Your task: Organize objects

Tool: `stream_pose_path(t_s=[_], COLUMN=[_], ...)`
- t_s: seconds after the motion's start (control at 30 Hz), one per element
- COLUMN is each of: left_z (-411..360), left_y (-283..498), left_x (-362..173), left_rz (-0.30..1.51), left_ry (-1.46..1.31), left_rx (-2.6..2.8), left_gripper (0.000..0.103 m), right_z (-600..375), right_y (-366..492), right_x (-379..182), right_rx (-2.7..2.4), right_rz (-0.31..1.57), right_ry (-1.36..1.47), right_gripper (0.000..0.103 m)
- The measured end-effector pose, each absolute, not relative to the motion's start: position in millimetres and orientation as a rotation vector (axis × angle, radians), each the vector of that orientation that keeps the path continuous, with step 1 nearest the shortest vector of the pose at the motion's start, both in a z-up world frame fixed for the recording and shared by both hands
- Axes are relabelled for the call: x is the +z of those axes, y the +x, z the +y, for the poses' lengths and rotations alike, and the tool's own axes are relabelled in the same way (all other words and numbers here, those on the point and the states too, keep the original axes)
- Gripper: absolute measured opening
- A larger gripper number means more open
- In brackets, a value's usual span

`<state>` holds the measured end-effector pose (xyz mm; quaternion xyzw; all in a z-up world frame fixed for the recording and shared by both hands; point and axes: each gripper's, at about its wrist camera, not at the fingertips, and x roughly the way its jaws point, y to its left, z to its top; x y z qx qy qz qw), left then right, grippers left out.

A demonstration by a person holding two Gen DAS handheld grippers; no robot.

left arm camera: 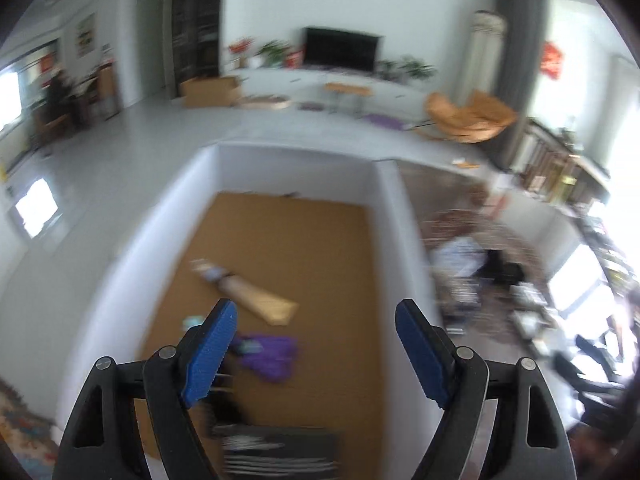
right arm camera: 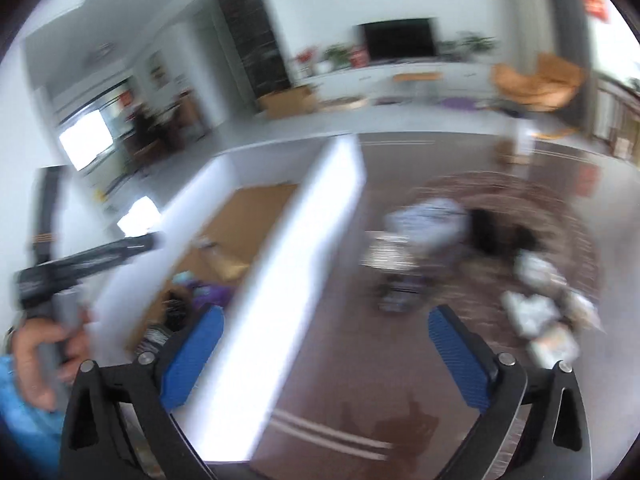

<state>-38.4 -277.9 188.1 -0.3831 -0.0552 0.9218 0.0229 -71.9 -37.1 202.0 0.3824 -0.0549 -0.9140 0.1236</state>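
Note:
A large white-walled box with a brown cardboard floor lies below my left gripper, which is open and empty above it. Inside lie a tan flat packet, a purple item and a dark striped item. My right gripper is open and empty, straddling the box's right wall from above. A blurred pile of loose objects lies on the patterned rug right of the box; it also shows in the left wrist view.
White packets lie on the rug at the right. The person's hand holding the left gripper's handle shows at the left. A TV cabinet and an orange chair stand far back.

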Motion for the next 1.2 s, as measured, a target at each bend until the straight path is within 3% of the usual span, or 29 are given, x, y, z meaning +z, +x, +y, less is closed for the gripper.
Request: stream_pose_path(t_s=[0.1, 0.23, 0.37, 0.6, 0.7, 0.83, 1.2], left_z=[-209.7, -123.2, -64.0, -37.4, -34.4, -26.9, -29.4], left_y=[-18.3, -7.0, -14.6, -55.3, -75.3, -80.5, -67.6], left_x=[207.5, 190.7, 125.9, 40.0, 29.6, 30.0, 29.6], left_rz=[-0.156, -0.06, 0.009, 0.066, 0.082, 0.23, 0.209], left_ry=[-1.076, -1.089, -1.206, -1.371, -1.405, -1.373, -1.316], left_rx=[2.651, 2.435, 2.363, 2.44, 2.458, 2.494, 2.531], left_gripper=[0.101, 0.103, 0.103, 0.103, 0.103, 0.103, 0.103], right_z=[26.6, 83.0, 92.1, 113.2, 114.3, 109.3, 107.5], right_y=[-67.0, -57.0, -49.2, -43.8, -50.4, -51.8, -49.2], right_x=[163.1, 120.2, 112.6, 91.6, 87.3, 85.8, 83.0], right_rx=[-2.818, -2.941, -2.981, -2.988, -2.988, -2.988, -3.027], right_rz=[-0.251, -0.36, -0.307, -0.228, -0.184, -0.147, -0.143], right_ry=[1.287, 1.447, 1.473, 1.498, 1.515, 1.5, 1.427], right_gripper=[0.103, 0.103, 0.103, 0.103, 0.103, 0.103, 0.103])
